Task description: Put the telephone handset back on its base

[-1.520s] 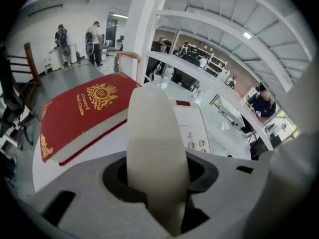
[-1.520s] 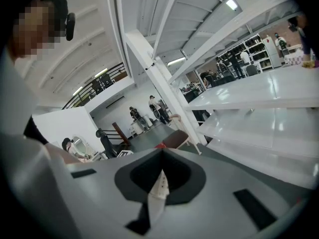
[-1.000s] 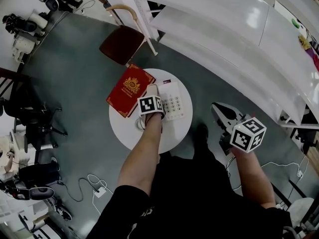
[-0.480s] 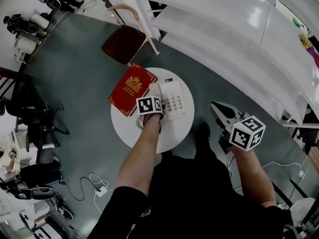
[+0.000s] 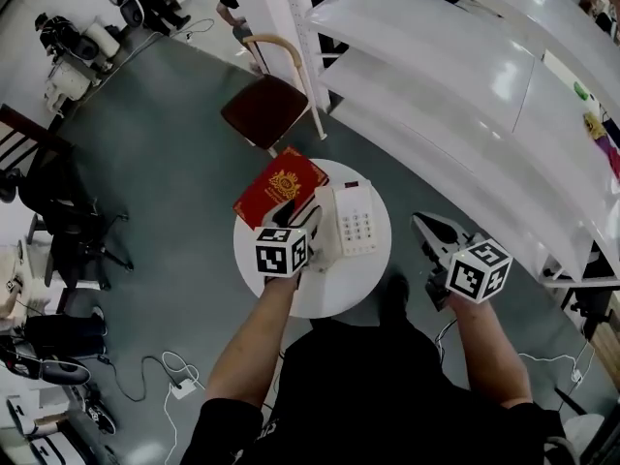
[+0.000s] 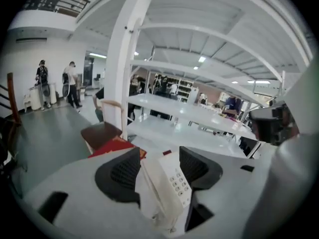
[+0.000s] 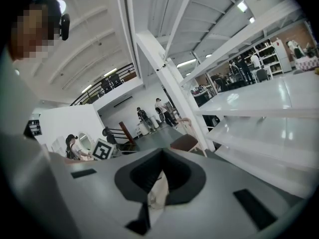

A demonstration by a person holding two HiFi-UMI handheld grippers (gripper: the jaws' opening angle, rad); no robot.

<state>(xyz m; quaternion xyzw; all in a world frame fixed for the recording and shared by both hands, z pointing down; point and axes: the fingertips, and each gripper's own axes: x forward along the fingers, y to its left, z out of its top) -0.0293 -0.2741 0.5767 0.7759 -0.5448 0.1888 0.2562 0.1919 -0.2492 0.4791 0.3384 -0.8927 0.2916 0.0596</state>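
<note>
Judging the handset point(image 5: 325, 201) seated on its base point(image 5: 356, 223), mid-frame on the worktop point(image 5: 320, 294), draw the left hand-held gripper point(image 5: 298, 216) straight off. Its spread, empty jaws have just been closing slightly. The right hand-held gripper point(image 5: 422, 225) is pressed together.

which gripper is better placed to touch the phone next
Left. The left gripper hovers over the telephone, jaws just opened, nothing between them; the right gripper hangs off beside the round table.

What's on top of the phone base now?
The white handset lies along the base, beside its keypad. The cradle beneath is covered by the handset, so full seating can't be confirmed.
</note>
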